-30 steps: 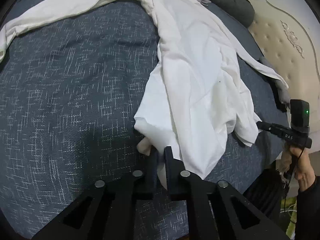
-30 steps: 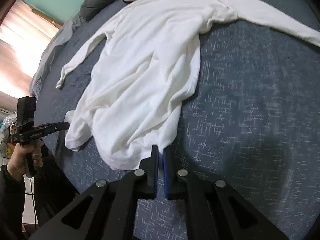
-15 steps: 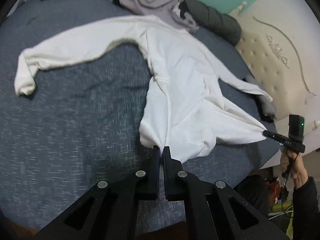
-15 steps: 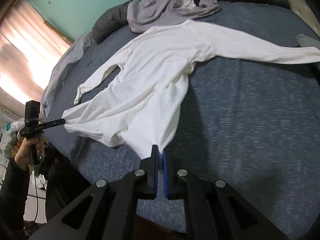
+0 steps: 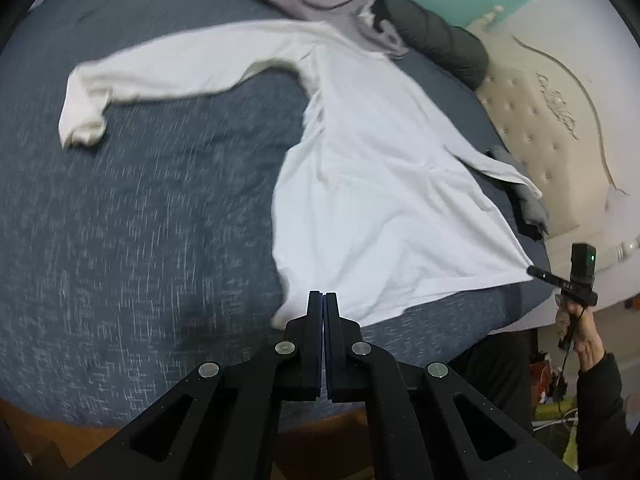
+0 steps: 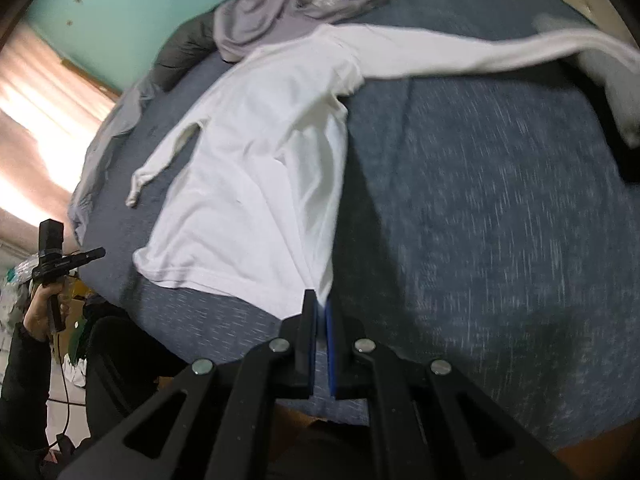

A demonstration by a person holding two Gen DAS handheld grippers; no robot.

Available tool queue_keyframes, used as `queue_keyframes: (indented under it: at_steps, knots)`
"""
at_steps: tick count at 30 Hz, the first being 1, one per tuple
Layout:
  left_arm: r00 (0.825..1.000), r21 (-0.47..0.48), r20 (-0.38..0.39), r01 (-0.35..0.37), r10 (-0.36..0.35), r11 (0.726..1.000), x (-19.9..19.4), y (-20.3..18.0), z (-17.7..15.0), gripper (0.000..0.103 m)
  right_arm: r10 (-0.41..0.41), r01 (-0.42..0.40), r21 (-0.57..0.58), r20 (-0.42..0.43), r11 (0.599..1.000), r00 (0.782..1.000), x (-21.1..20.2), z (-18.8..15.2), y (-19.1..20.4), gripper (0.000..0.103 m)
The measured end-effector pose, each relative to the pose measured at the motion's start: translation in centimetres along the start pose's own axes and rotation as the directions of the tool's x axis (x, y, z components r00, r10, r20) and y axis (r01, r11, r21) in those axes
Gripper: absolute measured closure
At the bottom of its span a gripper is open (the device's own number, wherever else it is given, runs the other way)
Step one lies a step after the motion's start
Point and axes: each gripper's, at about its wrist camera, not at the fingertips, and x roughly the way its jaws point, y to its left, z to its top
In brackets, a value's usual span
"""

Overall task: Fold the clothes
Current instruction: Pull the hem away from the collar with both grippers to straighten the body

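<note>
Left wrist view: left gripper (image 5: 323,297) clamped tight on hem corner of white long-sleeve shirt (image 5: 372,184), thin soft knit, stretched flat over blue heathered bedspread (image 5: 140,220). Right gripper (image 6: 320,300) pinches the other hem corner. Grey hoodie (image 6: 280,12), teal wall (image 6: 132,4), tufted cream headboard (image 5: 532,132) behind.
</note>
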Motion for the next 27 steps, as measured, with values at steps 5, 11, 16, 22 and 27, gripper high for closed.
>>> queue_keyframes:
  at_steps: [5,11,16,22,27]
  knots:
    - [0.998,0.022,-0.05,-0.034,0.035,0.999,2.7,0.2,-0.6,0.103,-0.021,0.021,0.016,-0.012,1.0,1.0,1.6,-0.5,-0.9,0.099]
    - [0.997,-0.032,-0.078,0.005,-0.008,0.999,4.8,1.2,-0.6,0.079,-0.019,0.019,0.032,-0.003,0.999,1.0,1.7,-0.6,-1.6,0.099]
    - [0.994,-0.029,-0.103,0.014,-0.017,0.999,6.2,1.3,-0.6,0.071,-0.015,0.015,0.022,-0.009,1.0,1.0,2.0,-0.7,-1.5,0.099]
    - [0.992,-0.013,-0.126,-0.022,0.02,1.0,7.6,1.3,-0.5,0.071,-0.01,0.01,0.023,-0.009,1.0,1.0,2.3,-0.7,-1.3,0.099]
    - [0.988,0.046,-0.148,-0.037,0.044,0.998,8.6,0.4,-0.5,0.08,-0.004,0.004,0.022,0.001,1.0,1.0,2.1,-0.5,-1.0,0.099]
